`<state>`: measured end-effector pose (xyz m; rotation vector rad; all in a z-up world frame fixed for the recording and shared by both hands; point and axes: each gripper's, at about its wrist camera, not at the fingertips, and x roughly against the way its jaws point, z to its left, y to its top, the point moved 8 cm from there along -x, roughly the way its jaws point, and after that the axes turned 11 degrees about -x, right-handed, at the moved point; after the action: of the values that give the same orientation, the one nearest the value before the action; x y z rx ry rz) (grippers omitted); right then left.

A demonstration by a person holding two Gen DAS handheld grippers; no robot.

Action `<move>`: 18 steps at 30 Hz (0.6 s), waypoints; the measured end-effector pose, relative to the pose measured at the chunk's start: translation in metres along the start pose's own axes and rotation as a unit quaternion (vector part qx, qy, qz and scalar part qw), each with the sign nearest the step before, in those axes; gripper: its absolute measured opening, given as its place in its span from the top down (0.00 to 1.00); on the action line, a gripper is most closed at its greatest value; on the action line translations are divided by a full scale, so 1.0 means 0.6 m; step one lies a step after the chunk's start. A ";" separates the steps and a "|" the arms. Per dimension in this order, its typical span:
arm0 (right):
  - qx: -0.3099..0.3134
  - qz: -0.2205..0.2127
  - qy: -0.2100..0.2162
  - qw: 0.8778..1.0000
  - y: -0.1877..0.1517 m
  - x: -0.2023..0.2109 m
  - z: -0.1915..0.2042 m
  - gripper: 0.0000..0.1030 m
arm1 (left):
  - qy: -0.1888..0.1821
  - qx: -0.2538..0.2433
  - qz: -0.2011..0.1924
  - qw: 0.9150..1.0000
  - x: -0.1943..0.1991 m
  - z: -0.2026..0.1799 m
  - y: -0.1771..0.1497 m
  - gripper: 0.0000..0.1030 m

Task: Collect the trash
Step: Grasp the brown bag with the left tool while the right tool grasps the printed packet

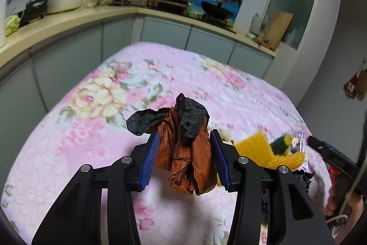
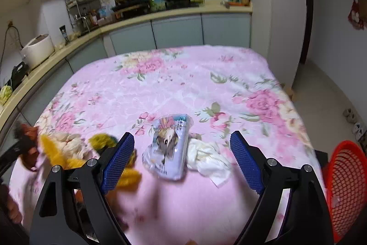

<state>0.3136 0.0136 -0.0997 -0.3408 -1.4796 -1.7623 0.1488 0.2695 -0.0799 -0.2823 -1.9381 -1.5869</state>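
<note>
The left gripper (image 1: 187, 153) sits closest to its lens, its two blue ribbed pads (image 1: 150, 159) pinching one crumpled bundle of plastic bag (image 1: 188, 153): a rust-orange sheet, creased and drooping below the pads, with a black film (image 1: 183, 117) twisted over its top and trailing off to the left. The bundle is held above the pink floral cloth (image 1: 103, 153) that covers the table. Just right of it on the cloth lies one piece of yellow bubble wrap (image 1: 254, 148), with a blurred green-and-yellow object (image 1: 281, 145) on it. In the right wrist view, the right gripper (image 2: 182, 148) is spread wide, nothing between its pads, poised over one pale blue wrapper (image 2: 168, 148) printed with a cartoon figure, lying flat on the cloth. One crumpled white tissue (image 2: 206, 157) touches the wrapper's right edge. To the left lie yellow scraps (image 2: 57, 153) and a cream-coloured lump (image 2: 71, 145), both blurred. One red mesh basket (image 2: 344, 187) stands off the cloth's right edge. A beige kitchen counter (image 2: 179, 12) runs behind.
</note>
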 end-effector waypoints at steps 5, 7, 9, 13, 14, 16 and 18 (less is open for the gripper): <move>0.008 0.018 -0.010 1.000 0.010 -0.052 0.012 0.22 | 0.013 -0.003 -0.018 1.000 0.017 0.004 0.014 0.57; 0.020 0.026 -0.017 0.999 0.011 -0.068 0.017 0.30 | 0.018 -0.008 -0.020 1.000 0.018 0.003 0.015 0.57; 0.029 0.037 -0.021 0.999 0.007 -0.083 0.022 0.39 | 0.022 -0.011 -0.021 0.999 0.019 0.001 0.016 0.57; 0.040 0.044 -0.023 0.998 0.000 -0.090 0.026 0.51 | 0.021 -0.013 -0.026 0.999 0.023 -0.004 0.015 0.57; 0.041 0.043 -0.023 0.998 0.000 -0.090 0.027 0.52 | 0.020 -0.014 -0.026 0.999 0.024 -0.005 0.015 0.57; 0.044 0.039 -0.019 0.998 0.000 -0.086 0.028 0.60 | 0.019 -0.016 -0.027 0.999 0.026 -0.007 0.015 0.57; 0.047 0.035 -0.017 0.998 0.001 -0.078 0.028 0.62 | 0.019 -0.015 -0.027 0.999 0.026 -0.007 0.015 0.57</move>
<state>0.3400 0.0475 -0.1251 -0.3705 -1.5496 -1.6349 0.1424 0.2645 -0.0632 -0.2119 -1.9088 -1.6457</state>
